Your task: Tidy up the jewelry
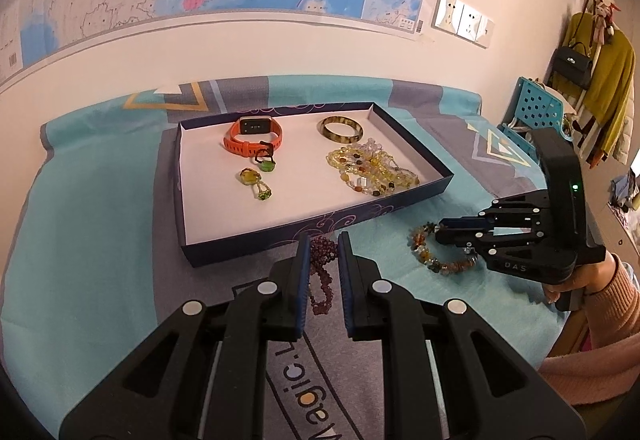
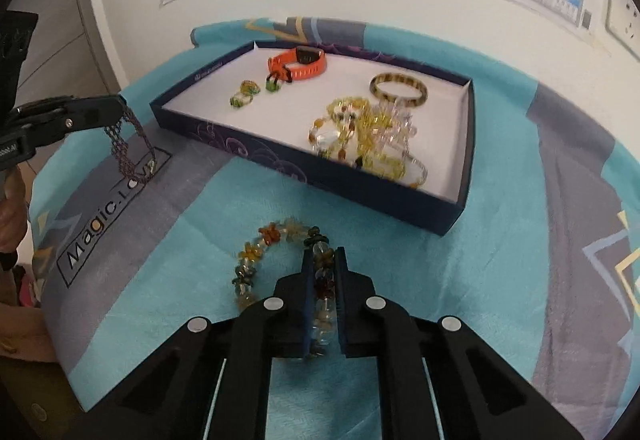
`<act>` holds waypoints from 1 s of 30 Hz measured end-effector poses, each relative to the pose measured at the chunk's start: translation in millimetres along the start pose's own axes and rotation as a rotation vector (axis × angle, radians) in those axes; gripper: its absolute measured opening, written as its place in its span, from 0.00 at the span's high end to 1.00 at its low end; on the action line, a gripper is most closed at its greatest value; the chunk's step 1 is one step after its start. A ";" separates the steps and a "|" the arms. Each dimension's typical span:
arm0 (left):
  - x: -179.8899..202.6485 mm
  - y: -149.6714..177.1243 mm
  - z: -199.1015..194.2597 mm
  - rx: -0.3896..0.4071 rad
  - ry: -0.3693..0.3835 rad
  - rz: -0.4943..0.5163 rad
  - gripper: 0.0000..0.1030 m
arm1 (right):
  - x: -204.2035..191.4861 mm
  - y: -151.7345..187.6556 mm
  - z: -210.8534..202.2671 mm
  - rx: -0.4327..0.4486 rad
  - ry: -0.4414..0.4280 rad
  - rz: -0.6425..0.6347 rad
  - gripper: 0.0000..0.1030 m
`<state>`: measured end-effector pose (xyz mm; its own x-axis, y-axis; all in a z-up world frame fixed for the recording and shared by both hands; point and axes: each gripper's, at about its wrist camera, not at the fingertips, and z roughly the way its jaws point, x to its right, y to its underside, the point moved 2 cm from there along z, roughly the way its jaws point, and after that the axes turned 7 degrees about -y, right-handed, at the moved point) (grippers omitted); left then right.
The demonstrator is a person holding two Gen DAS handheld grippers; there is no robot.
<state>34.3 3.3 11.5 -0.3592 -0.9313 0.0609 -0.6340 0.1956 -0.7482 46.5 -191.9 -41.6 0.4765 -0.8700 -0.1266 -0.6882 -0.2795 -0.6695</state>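
A dark blue box [image 1: 280, 236] [image 2: 320, 176] with a white floor lies on the cloth. It holds an orange watch [image 1: 252, 140] [image 2: 300, 64], an amber bangle [image 1: 340, 128] [image 2: 398, 88], a heap of yellow bead bracelets [image 1: 372, 168] [image 2: 360, 136] and three green-stone rings [image 1: 256, 176] [image 2: 248, 92]. Just in front of the box, my left gripper [image 1: 323, 240] [image 2: 122, 106] is shut on a dark purple bead bracelet [image 1: 320, 288] [image 2: 128, 144] that dangles onto the cloth. To its right, my right gripper [image 2: 324, 252] [image 1: 440, 230] is shut on a multicolour chip-bead bracelet [image 2: 248, 260] [image 1: 424, 252] resting on the cloth.
A teal and grey cloth [image 1: 80, 240] [image 2: 520, 240] covers the table up to the wall with a map. A blue perforated chair [image 1: 532, 112] and hanging clothes [image 1: 604, 88] stand off to the right. A hand in a pink sleeve [image 1: 600, 280] holds the right gripper.
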 end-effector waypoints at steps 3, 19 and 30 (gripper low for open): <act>0.0 -1.1 -0.3 0.005 -0.001 0.003 0.86 | -2.0 -8.2 -16.1 0.052 -0.013 -0.002 0.92; -1.7 -25.5 -2.6 0.052 -0.023 0.009 0.86 | -12.4 -55.3 -69.7 0.226 -0.024 -0.059 0.93; -1.2 -40.7 0.4 0.071 -0.037 0.027 0.86 | -7.5 -69.2 -70.5 0.256 -0.031 -0.055 0.93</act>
<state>60.8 -3.7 41.6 -0.3488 -0.9370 0.0168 -0.5741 0.1995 -0.7941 52.0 -194.6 57.3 0.5289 -0.8422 -0.1046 -0.5018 -0.2109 -0.8389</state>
